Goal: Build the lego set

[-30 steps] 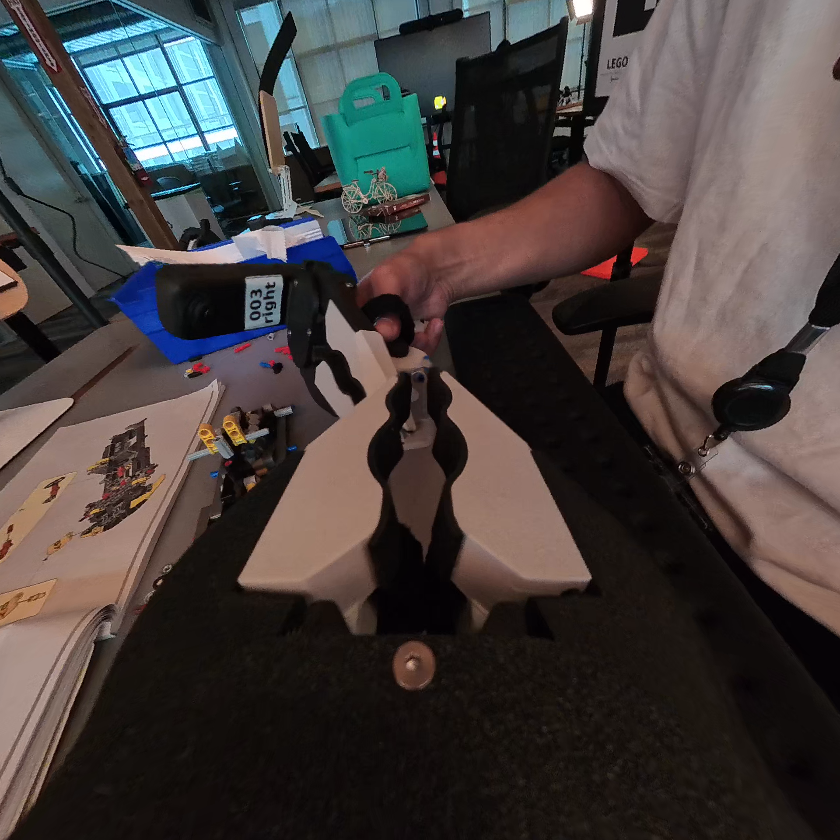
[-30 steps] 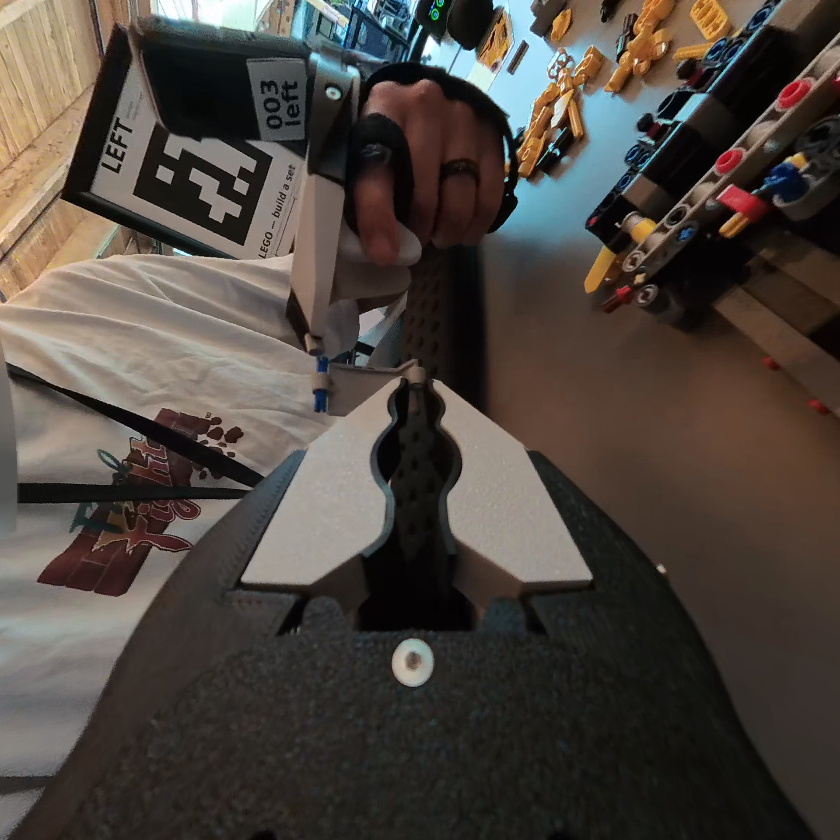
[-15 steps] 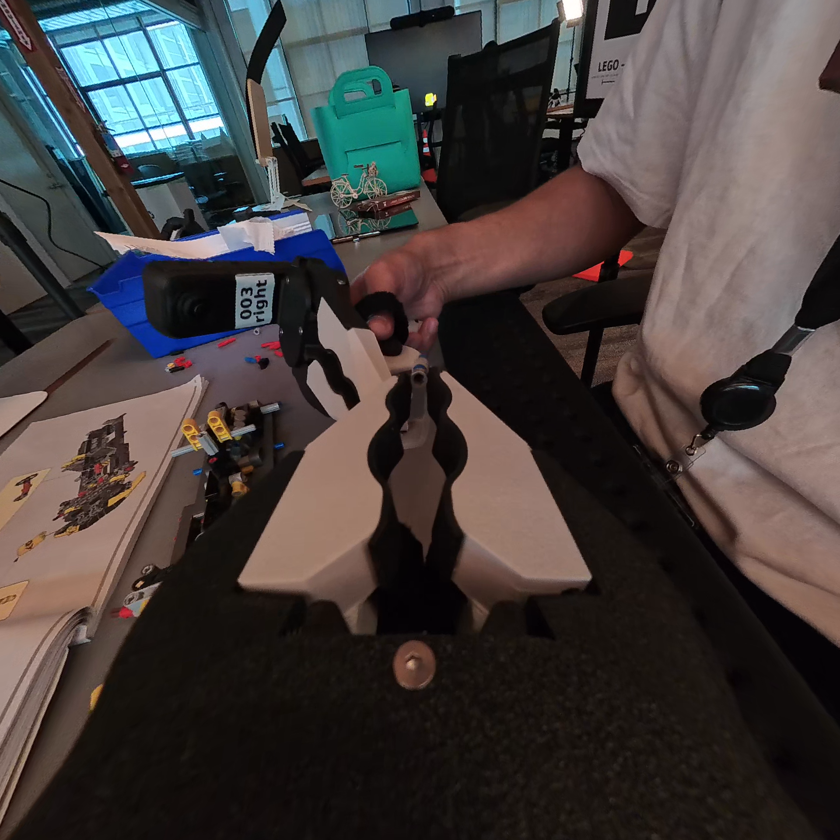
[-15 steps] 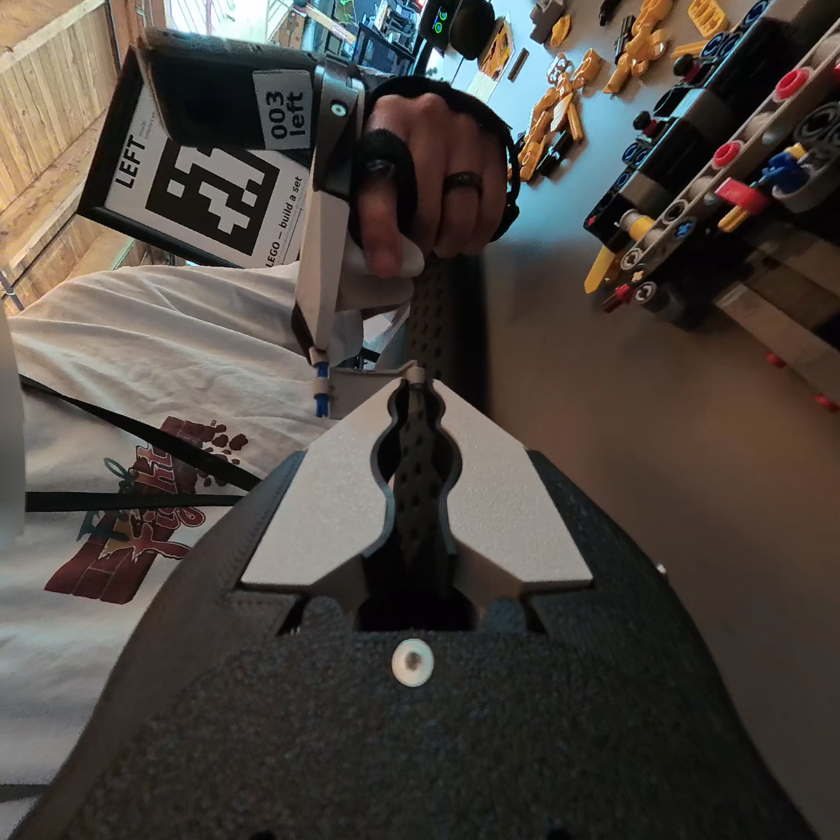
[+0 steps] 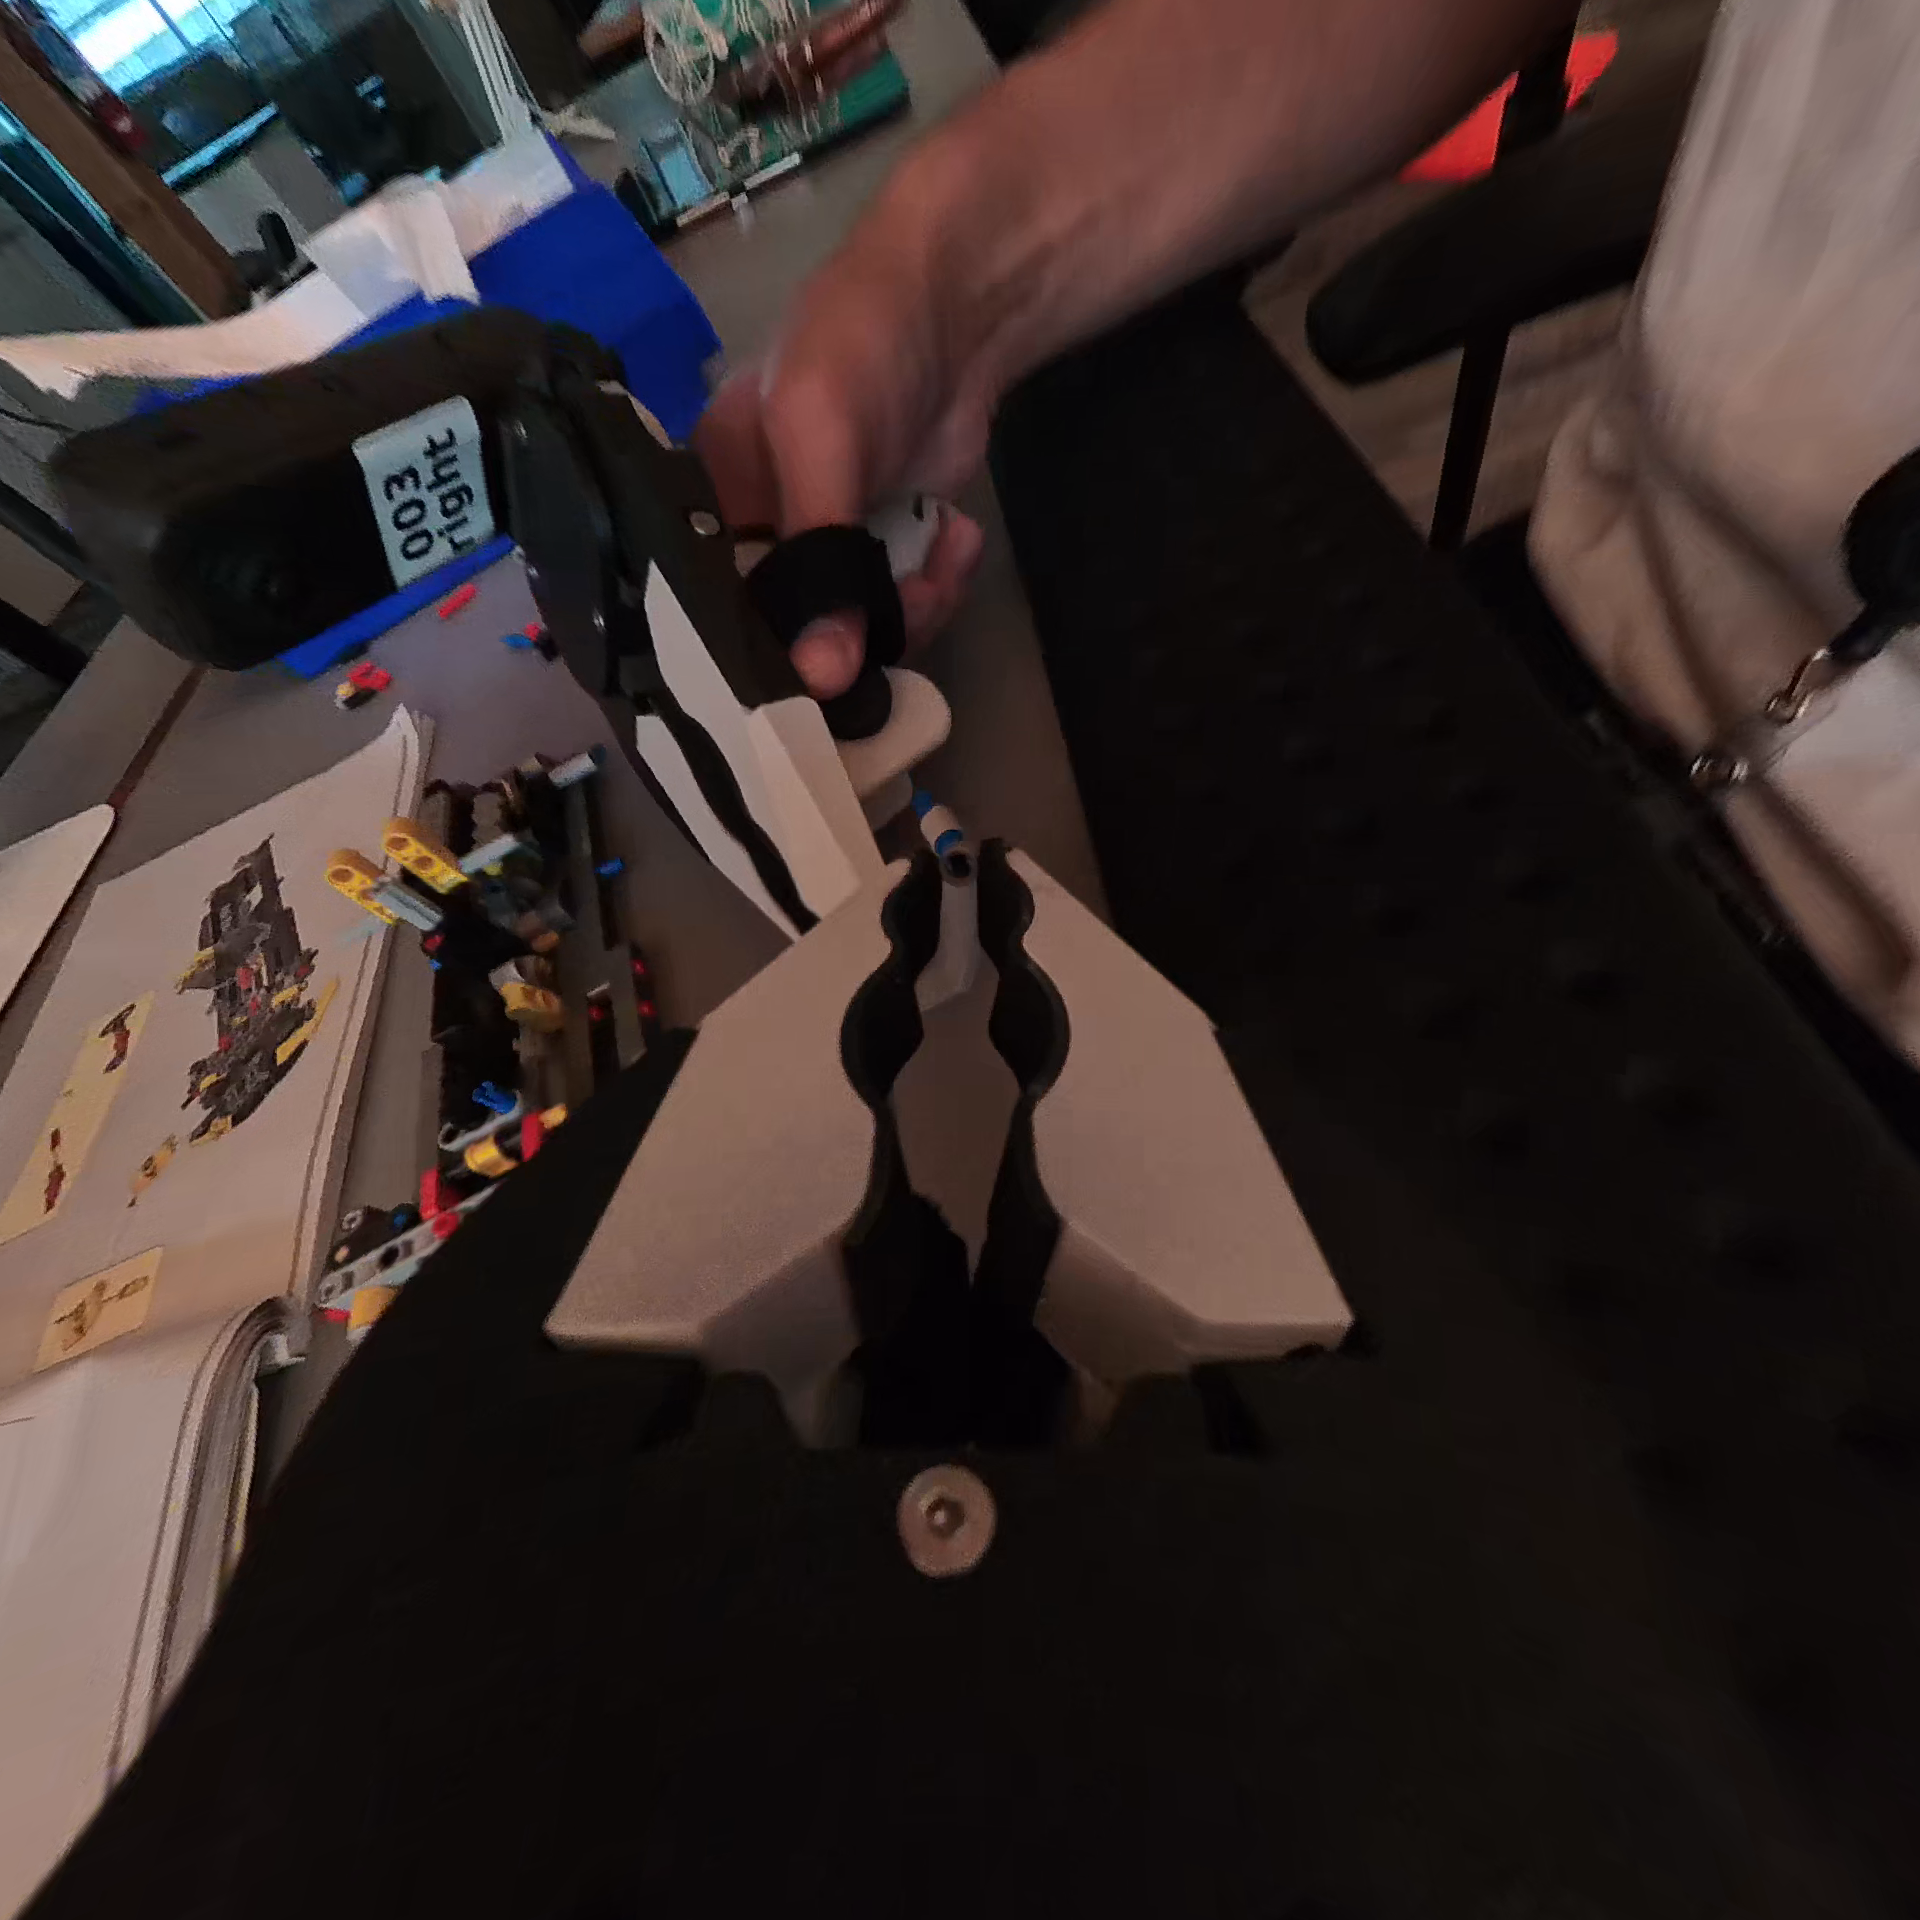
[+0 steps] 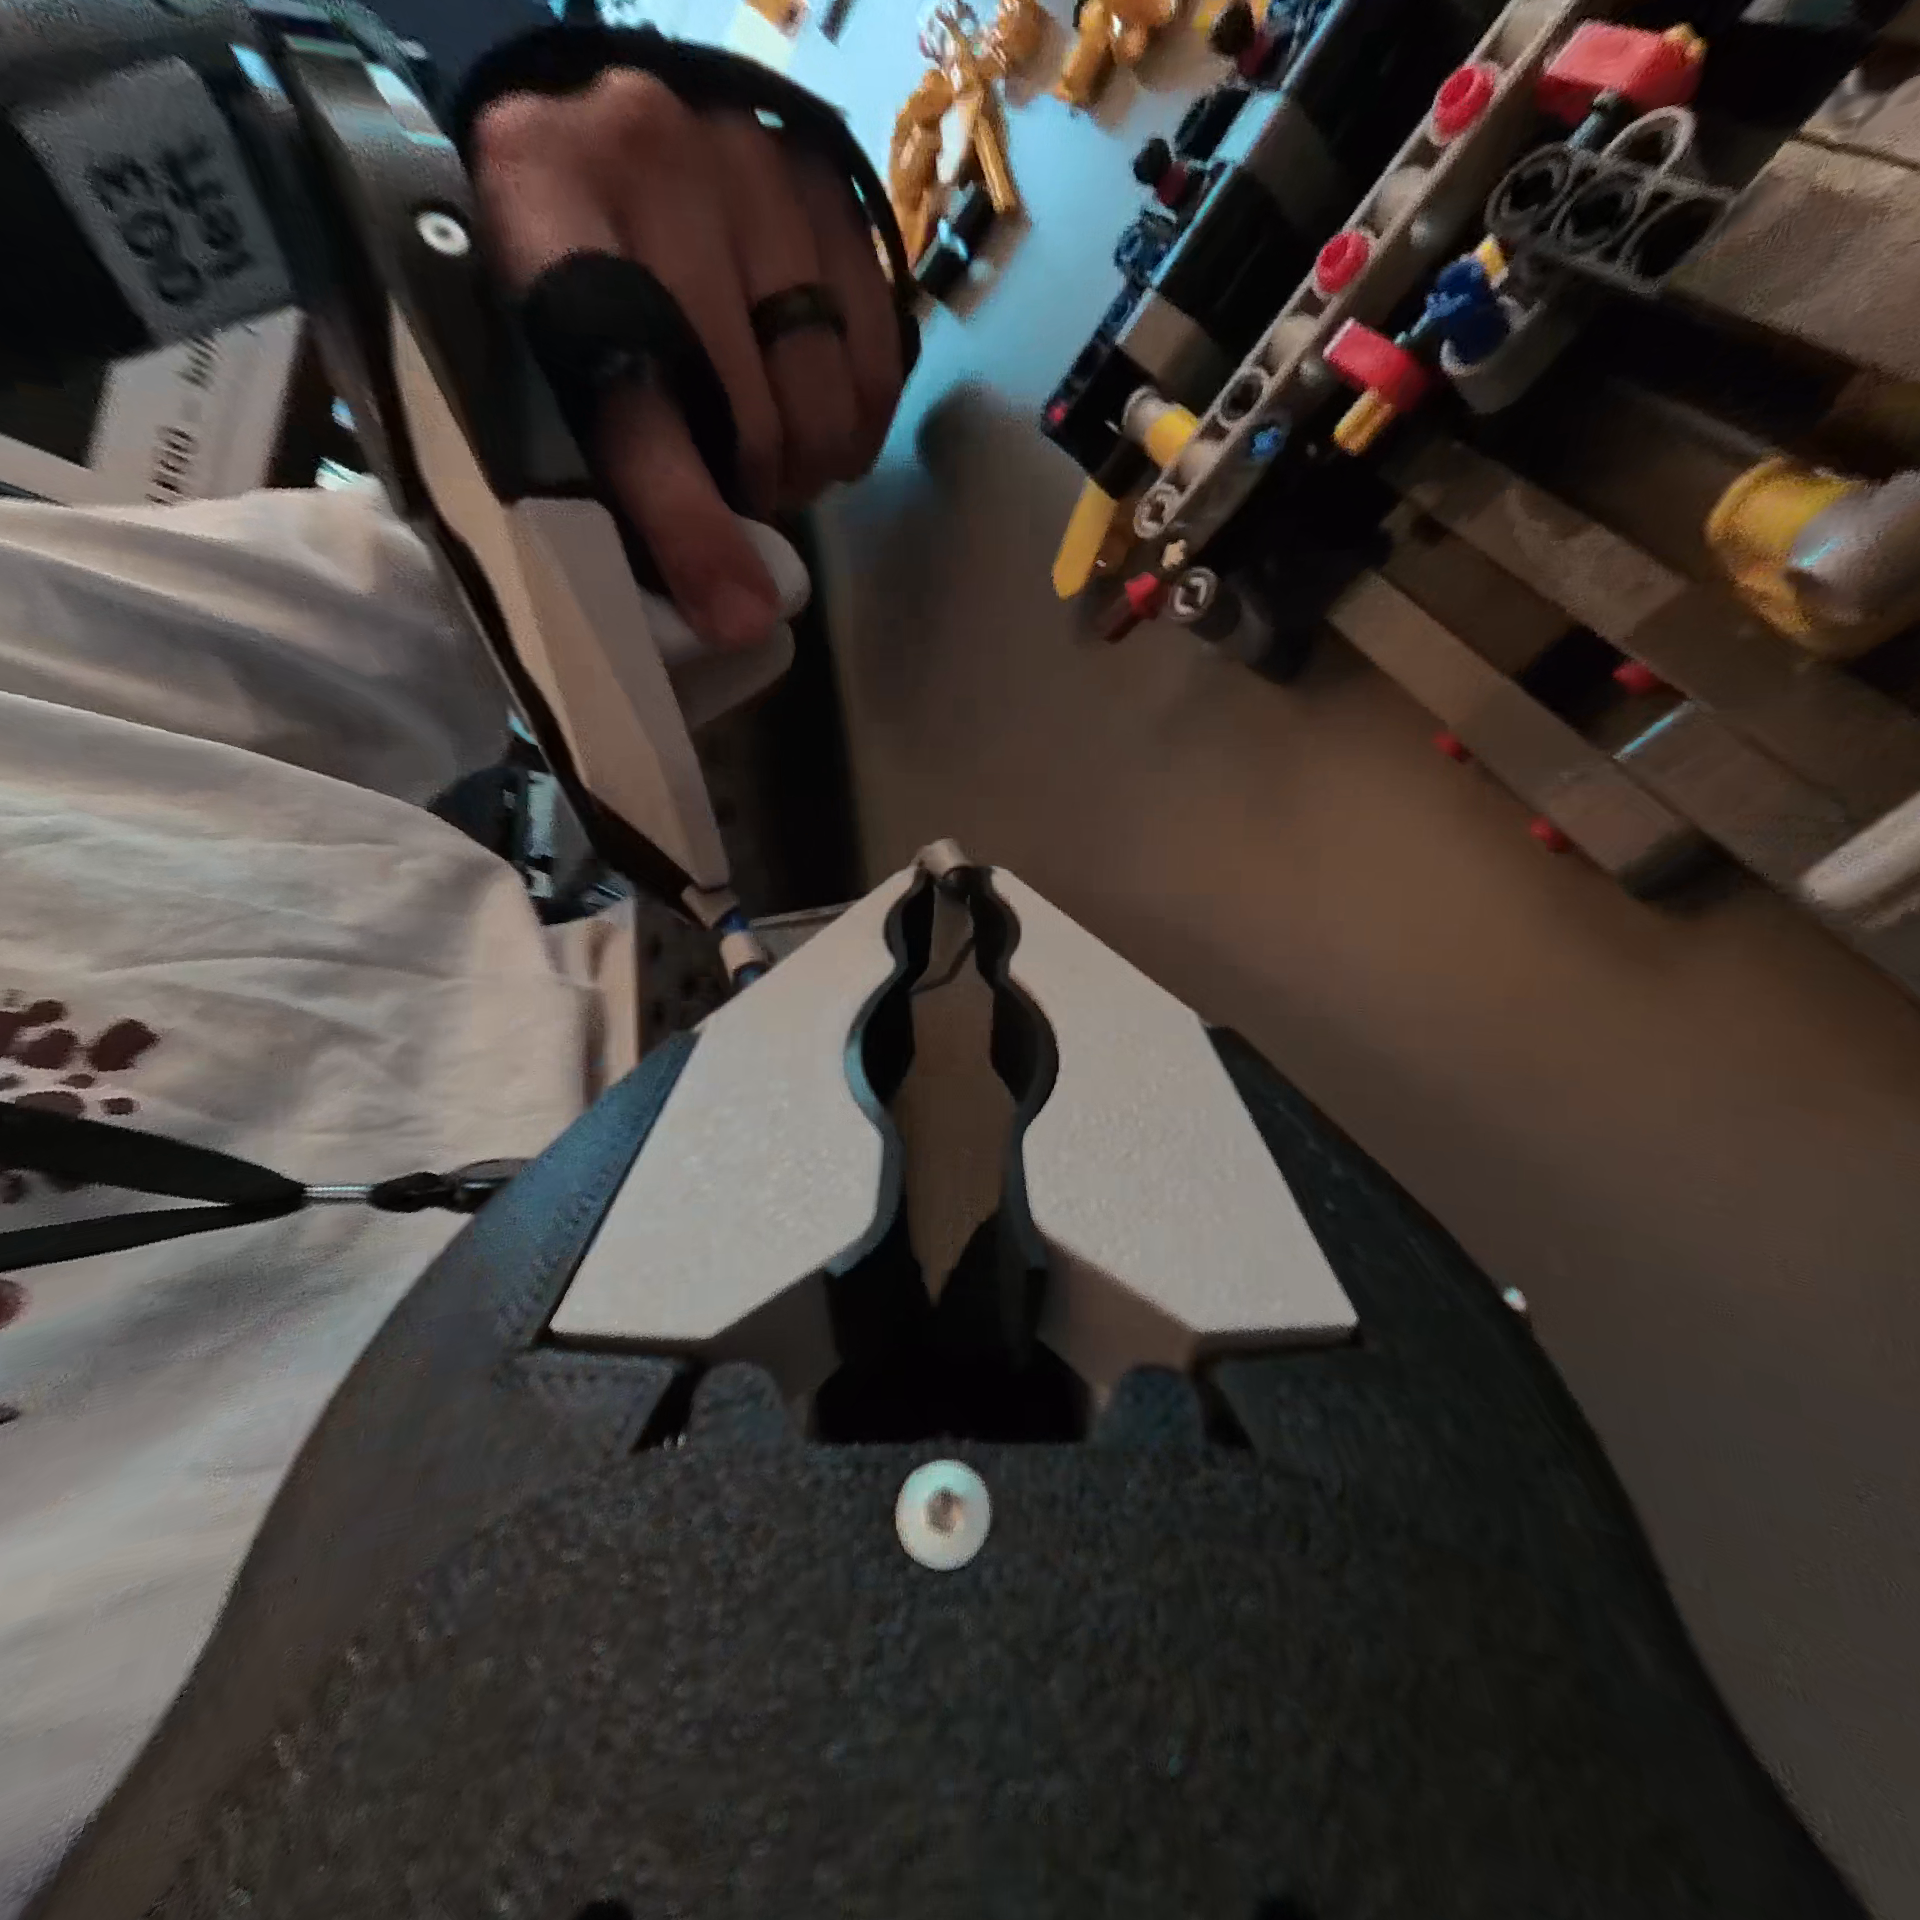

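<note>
My left gripper is shut on a small grey connector with a blue pin, held in the air. It also shows in the right wrist view, where the pin sticks out of its tip. My right gripper is shut on a small grey piece. In the left wrist view the right gripper's fingers reach down just left of my left tips. The two tips are nearly touching. The partly built black, grey and yellow lego model lies on the table, also in the left wrist view.
An open instruction booklet lies left of the model. A blue bin stands behind it. Loose yellow and black parts lie far off. A person in a white shirt is close on the right, with a lanyard clip. One gripper's finger ends stand about 4 cm off the other's. It is some 15 cm from my left tips to the lanyard clip.
The two grippers have come closer together and both views have tilted down toward the table. The left gripper's pin now sits right beside the right gripper's tip. The frames are blurred by motion.
</note>
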Action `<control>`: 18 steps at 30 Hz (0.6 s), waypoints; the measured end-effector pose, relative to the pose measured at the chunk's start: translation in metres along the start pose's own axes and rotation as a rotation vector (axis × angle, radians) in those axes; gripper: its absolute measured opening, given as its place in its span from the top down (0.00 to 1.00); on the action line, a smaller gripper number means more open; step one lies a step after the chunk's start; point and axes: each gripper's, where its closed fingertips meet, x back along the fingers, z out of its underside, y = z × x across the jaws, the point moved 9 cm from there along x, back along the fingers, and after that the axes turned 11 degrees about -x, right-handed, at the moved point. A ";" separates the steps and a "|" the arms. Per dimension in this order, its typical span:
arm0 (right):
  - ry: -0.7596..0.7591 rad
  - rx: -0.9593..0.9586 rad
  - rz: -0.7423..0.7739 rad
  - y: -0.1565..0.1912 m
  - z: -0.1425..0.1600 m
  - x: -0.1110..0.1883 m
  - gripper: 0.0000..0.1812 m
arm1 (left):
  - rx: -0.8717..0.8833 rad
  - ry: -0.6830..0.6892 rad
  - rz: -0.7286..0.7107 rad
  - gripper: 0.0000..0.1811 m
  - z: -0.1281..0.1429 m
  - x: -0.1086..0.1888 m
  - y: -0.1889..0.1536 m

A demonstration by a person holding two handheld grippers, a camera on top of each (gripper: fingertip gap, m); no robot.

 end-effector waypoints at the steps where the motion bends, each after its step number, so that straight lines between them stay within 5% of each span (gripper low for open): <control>1: 0.009 0.022 0.025 0.000 0.001 -0.001 0.96 | 0.000 0.011 0.004 0.97 0.001 0.000 -0.001; 6: 0.048 0.170 0.172 0.005 0.002 -0.002 0.96 | 0.039 0.017 0.005 0.97 0.006 0.003 0.002; 13: 0.042 0.108 0.122 0.003 0.005 0.004 0.97 | 0.059 0.036 -0.031 0.97 0.011 0.006 0.007; 16: 0.106 0.019 0.053 0.004 0.010 0.000 0.97 | 0.074 0.037 -0.042 0.97 0.013 0.006 0.010; 18: 0.115 -0.097 -0.150 0.013 0.010 -0.001 0.97 | 0.083 0.025 -0.037 0.97 0.012 0.006 0.011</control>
